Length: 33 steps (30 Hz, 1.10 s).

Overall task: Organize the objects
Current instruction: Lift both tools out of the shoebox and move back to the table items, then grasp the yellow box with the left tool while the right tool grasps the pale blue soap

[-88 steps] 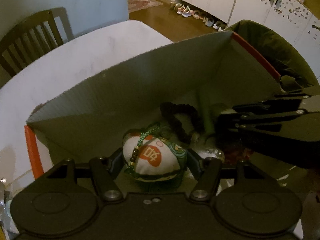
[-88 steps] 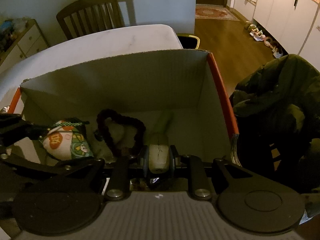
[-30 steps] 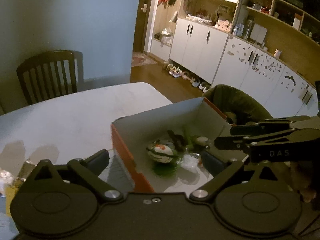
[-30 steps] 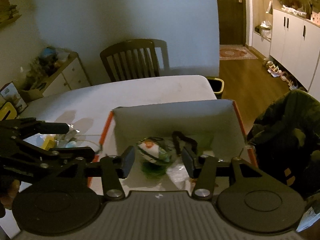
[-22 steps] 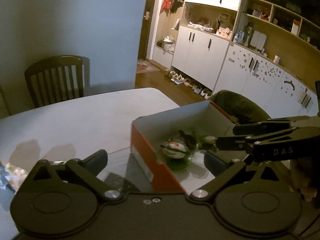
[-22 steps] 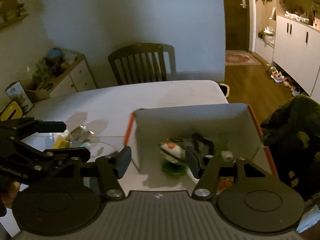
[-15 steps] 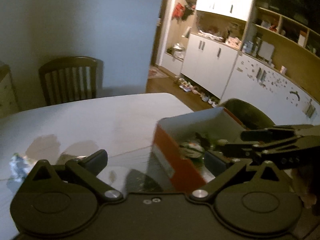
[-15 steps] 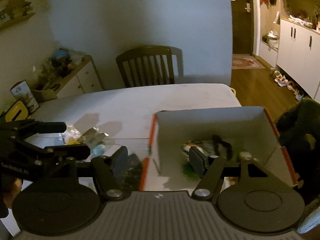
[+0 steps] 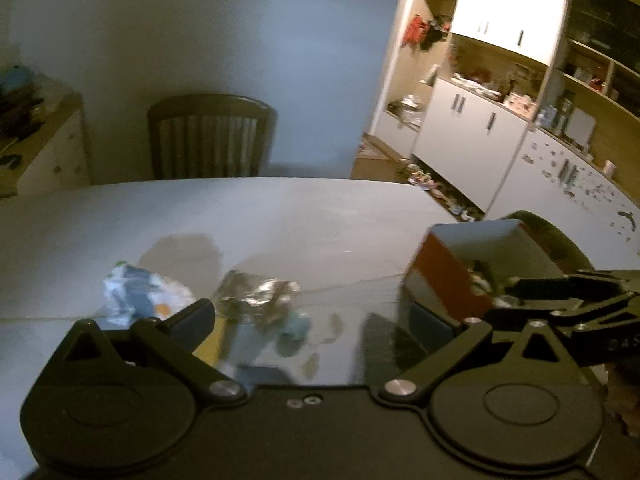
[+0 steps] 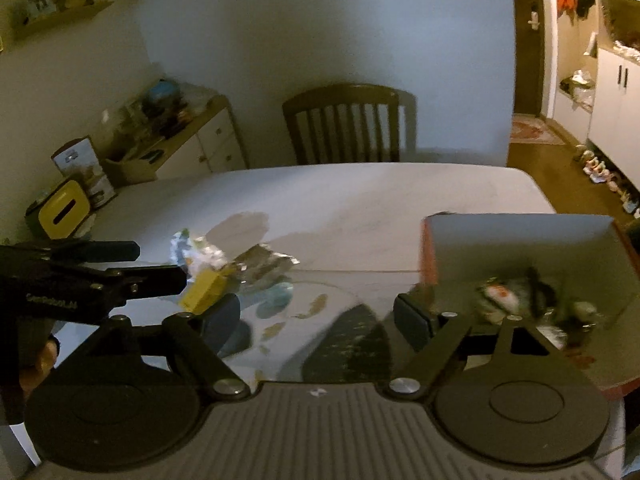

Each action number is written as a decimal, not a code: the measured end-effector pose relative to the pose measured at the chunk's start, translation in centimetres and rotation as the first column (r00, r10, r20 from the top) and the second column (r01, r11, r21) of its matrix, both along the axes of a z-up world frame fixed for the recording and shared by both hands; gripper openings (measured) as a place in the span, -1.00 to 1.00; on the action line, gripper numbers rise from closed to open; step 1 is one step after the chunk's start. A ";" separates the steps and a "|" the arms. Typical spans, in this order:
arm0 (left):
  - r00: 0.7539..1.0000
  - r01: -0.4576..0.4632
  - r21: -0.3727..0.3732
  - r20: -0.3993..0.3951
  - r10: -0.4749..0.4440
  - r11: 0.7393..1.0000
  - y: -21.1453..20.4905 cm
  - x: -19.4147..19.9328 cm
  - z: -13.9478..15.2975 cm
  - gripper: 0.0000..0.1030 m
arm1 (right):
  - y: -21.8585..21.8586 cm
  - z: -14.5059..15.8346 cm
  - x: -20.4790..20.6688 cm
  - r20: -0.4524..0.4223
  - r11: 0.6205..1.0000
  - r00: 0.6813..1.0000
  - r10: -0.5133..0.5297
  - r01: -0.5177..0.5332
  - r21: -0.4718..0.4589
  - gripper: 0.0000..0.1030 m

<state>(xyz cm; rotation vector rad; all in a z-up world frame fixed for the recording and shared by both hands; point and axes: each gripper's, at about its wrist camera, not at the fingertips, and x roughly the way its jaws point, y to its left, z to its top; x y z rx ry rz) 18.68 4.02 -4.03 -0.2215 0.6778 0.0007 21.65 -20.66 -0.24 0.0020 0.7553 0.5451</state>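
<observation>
We see a dim room: a dark wooden slatted chair (image 9: 210,138) against a pale blue-grey wall (image 9: 208,28), behind a white desk (image 9: 248,216). White cabinets (image 9: 472,140) stand brightly lit beyond brown wooden flooring (image 10: 576,188).

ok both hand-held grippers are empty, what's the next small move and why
Probably ease the left hand-held gripper down onto the crinkled foil wrapper: its jaws are open, the wrapper lies loose on the table, and the box already holds other items.
</observation>
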 end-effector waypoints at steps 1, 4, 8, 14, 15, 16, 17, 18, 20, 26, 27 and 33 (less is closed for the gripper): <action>1.000 -0.010 -0.006 -0.002 0.010 1.000 0.7 -0.1 -0.4 0.99 | 0.6 -0.1 0.0 -0.006 1.000 1.000 0.005 -0.005 -0.002 0.63; 0.999 -0.028 -0.008 -0.016 0.028 1.000 2.4 0.0 -1.9 0.99 | 2.4 -0.8 0.5 -0.021 1.000 1.000 0.009 -0.010 -0.020 0.63; 0.996 -0.063 -0.043 -0.068 0.060 0.997 4.4 0.6 -4.6 0.99 | 4.2 -1.8 1.3 -0.044 0.999 0.999 0.009 -0.010 -0.038 0.63; 0.989 -0.102 -0.073 -0.114 0.094 0.992 6.1 1.6 -7.6 0.99 | 7.1 -4.0 3.1 -0.060 0.995 0.998 0.016 -0.022 -0.094 0.63; 0.987 -0.105 -0.068 -0.126 0.096 0.992 6.3 1.8 -8.0 0.99 | 7.6 -4.4 3.4 -0.061 0.994 0.998 0.017 -0.023 -0.105 0.63; 0.986 -0.109 -0.065 -0.135 0.099 0.992 6.4 1.9 -8.4 0.99 | 8.1 -4.9 3.8 -0.066 0.993 0.998 0.019 -0.026 -0.112 0.63; 0.984 -0.112 -0.066 -0.145 0.101 0.992 6.6 2.1 -8.9 0.99 | 8.5 -5.3 4.2 -0.071 0.993 0.997 0.021 -0.029 -0.117 0.63; 0.983 -0.112 -0.071 -0.153 0.101 0.991 6.9 2.3 -9.3 0.99 | 8.8 -5.7 4.6 -0.078 0.992 0.997 0.022 -0.031 -0.123 0.63; 0.981 -0.115 -0.071 -0.163 0.102 0.991 7.2 2.6 -9.9 0.99 | 9.6 -6.7 5.4 -0.092 0.990 0.995 0.027 -0.039 -0.134 0.63; 0.978 -0.165 -0.040 -0.140 0.158 0.986 7.9 3.1 -11.2 0.99 | 11.7 -9.8 7.6 -0.140 0.982 0.989 0.039 -0.063 -0.178 0.63; 0.978 -0.163 -0.034 -0.136 0.157 0.986 7.8 3.2 -11.3 0.99 | 12.0 -10.2 8.0 -0.145 0.981 0.989 0.040 -0.067 -0.180 0.63; 0.985 -0.121 0.000 -0.126 0.120 0.993 7.3 4.0 -12.1 0.90 | 13.6 -12.5 10.0 -0.172 0.976 0.984 0.040 -0.075 -0.205 0.63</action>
